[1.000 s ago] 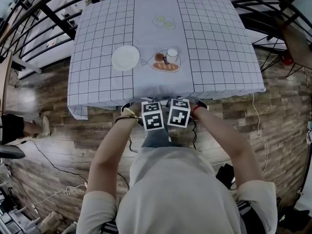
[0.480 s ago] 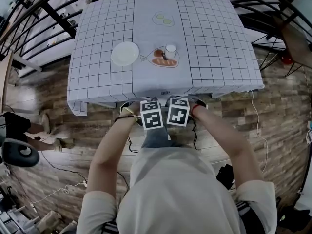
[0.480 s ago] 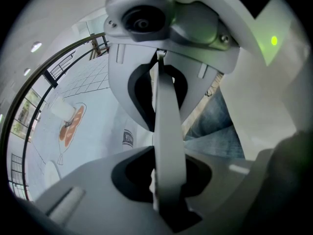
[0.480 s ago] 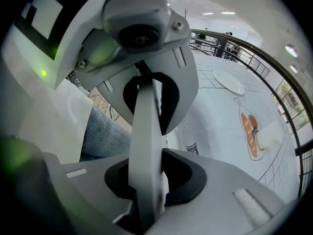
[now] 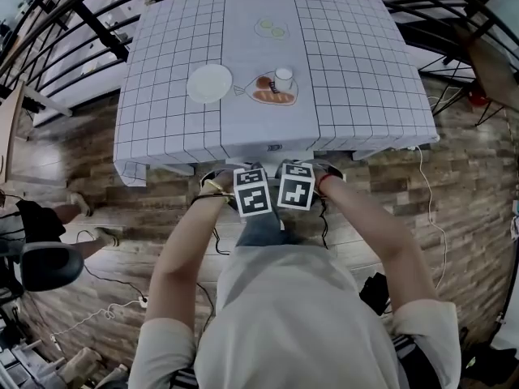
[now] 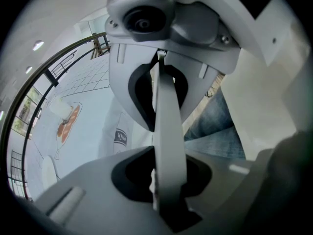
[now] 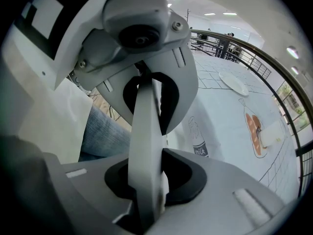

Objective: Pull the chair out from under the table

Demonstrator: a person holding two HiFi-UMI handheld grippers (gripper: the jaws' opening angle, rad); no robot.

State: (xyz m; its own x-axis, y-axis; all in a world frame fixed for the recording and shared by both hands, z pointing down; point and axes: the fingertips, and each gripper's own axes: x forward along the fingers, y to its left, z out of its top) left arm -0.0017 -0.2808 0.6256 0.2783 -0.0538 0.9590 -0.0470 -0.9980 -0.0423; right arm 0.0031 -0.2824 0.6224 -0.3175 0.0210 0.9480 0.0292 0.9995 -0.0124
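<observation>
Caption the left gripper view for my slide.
Left gripper clamped on a thin edge of the chair, with the checked tablecloth and the person's jeans beyond.

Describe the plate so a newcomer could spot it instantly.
Start at the table with the grid cloth. In the head view, left of the printed bread and small white cup, lies the plate. It is the only plain white disc, wider than the cup and bare.

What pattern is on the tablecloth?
The tablecloth is pale with black grid lines on both sides. The head view shows it best.
</observation>
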